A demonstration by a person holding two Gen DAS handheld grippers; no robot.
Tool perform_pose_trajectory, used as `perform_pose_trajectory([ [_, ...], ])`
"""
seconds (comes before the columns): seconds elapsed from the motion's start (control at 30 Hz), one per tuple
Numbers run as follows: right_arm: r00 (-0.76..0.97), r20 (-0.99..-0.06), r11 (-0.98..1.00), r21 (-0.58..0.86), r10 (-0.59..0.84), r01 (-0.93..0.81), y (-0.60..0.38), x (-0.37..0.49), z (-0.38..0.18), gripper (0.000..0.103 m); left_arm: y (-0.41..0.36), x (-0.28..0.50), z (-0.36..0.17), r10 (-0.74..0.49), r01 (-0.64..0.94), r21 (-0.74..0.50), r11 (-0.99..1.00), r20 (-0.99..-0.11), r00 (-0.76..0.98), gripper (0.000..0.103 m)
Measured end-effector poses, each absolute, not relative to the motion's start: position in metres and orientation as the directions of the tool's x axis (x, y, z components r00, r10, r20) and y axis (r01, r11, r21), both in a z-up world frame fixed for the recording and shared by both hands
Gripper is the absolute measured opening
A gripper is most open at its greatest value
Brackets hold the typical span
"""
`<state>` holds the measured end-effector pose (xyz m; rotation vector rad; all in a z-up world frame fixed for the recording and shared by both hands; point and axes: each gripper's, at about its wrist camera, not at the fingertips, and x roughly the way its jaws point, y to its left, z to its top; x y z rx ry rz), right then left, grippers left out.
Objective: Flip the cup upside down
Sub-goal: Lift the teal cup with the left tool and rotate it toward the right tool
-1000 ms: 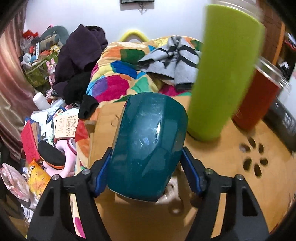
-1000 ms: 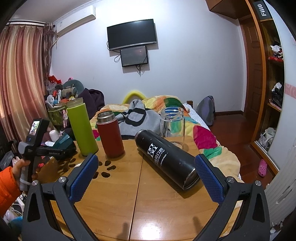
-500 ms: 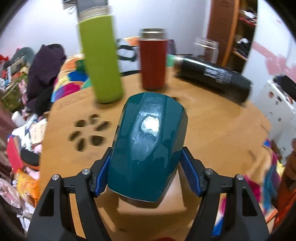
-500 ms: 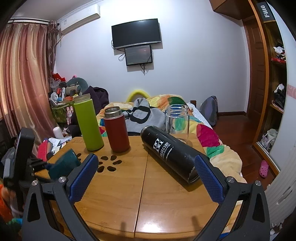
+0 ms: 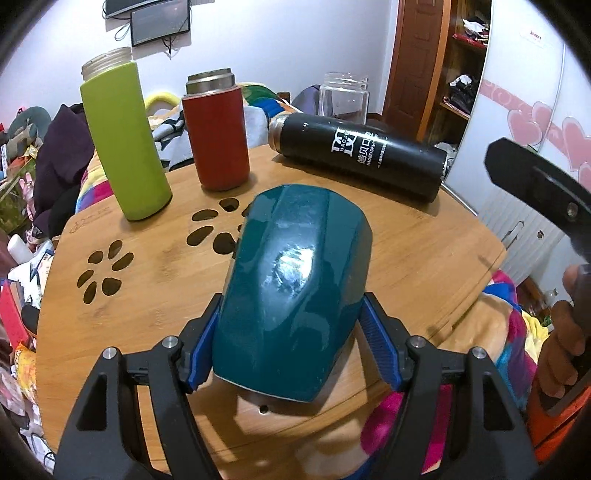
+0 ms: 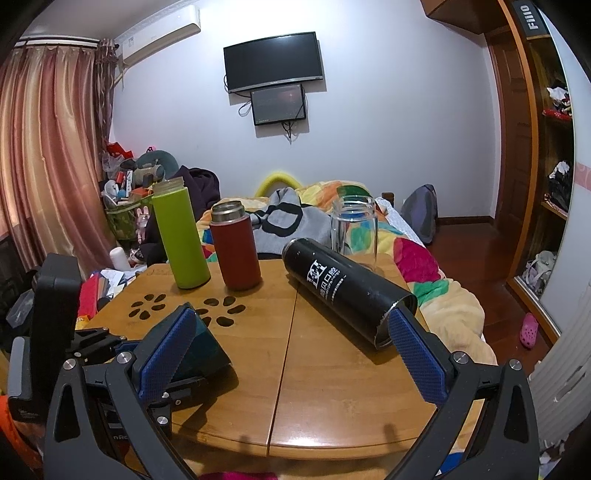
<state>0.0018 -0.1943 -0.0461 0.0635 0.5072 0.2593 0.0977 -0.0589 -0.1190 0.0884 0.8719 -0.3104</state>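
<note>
Cup [image 5: 291, 291], teal and faceted, sits clamped between the blue pads [image 5: 380, 354] of my left tool [image 5: 291, 350], held over the near edge of the worktop [image 5: 424, 258]. Its closed base points away from me and its rim faces back toward the camera, so it lies roughly on its side. In the right wrist view it shows low at the left [image 6: 207, 347], close above the wood; I cannot tell whether it touches.

I judge the flip to be in mid-turn: the cup is carried and tipped but not yet mouth-down. The next move calls for rolling my left wrist until the rim faces the wood, then lowering it flat on a bare patch, short of the paw-print cutouts [image 5: 103, 273], before letting go.

My right tool [image 6: 291, 358] hangs idle with its jaws wide apart, holding nothing.

Readable writing: the black flask [image 5: 362, 158] lying on its side carries a white logo with Chinese characters and small Latin letters I cannot make out. "Fiiio" or similar shows on a shelf sign [image 6: 530, 20].
</note>
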Motion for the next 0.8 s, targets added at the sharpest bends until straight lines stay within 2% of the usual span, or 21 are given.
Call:
perform_pose_trajectory([
  [0.23,0.829,-0.492,0.964,0.125,0.265,-0.234,-0.190,0.006,-0.053,0.103,-0.056,0.087,-0.114,-0.264,0.336,-0.062,0.940,-0.755,0.600,0.072],
  [0.3,0.827,-0.496,0.964,0.119,0.265,-0.238,-0.188,0.007,-0.054,0.103,-0.051,0.077,-0.108,-0.285,0.356,-0.066,0.932,-0.740,0.609,0.081],
  [0.33,0.826,-0.497,0.964,0.115,0.265,-0.241,-0.187,0.006,-0.054,0.103,-0.049,0.071,-0.105,-0.279,0.356,-0.052,0.933,-0.730,0.624,0.093],
  [0.37,0.825,-0.498,0.964,0.111,0.265,-0.243,-0.186,0.006,-0.055,0.103,-0.045,0.065,-0.101,-0.268,0.348,-0.036,0.937,-0.713,0.648,0.099],
  [0.4,0.824,-0.499,0.963,0.110,0.267,-0.245,-0.185,0.006,-0.055,0.103,-0.041,0.058,-0.096,-0.260,0.338,-0.023,0.941,-0.691,0.675,0.100],
  [0.63,0.805,-0.516,0.956,0.123,0.292,-0.268,-0.176,0.008,-0.062,0.103,0.004,0.051,-0.081,-0.092,0.156,0.051,0.986,-0.617,0.781,0.099],
  [0.7,0.797,-0.522,0.952,0.125,0.304,-0.281,-0.173,0.007,-0.064,0.103,0.015,0.057,-0.082,-0.067,0.119,0.045,0.992,-0.609,0.790,0.094],
  [0.73,0.793,-0.525,0.950,0.125,0.308,-0.287,-0.171,0.007,-0.065,0.103,0.018,0.061,-0.085,-0.060,0.109,0.042,0.993,-0.614,0.787,0.085],
  [0.8,0.784,-0.530,0.945,0.126,0.322,-0.303,-0.166,0.005,-0.067,0.103,0.020,0.069,-0.091,-0.065,0.113,0.037,0.993,-0.630,0.774,0.081],
])
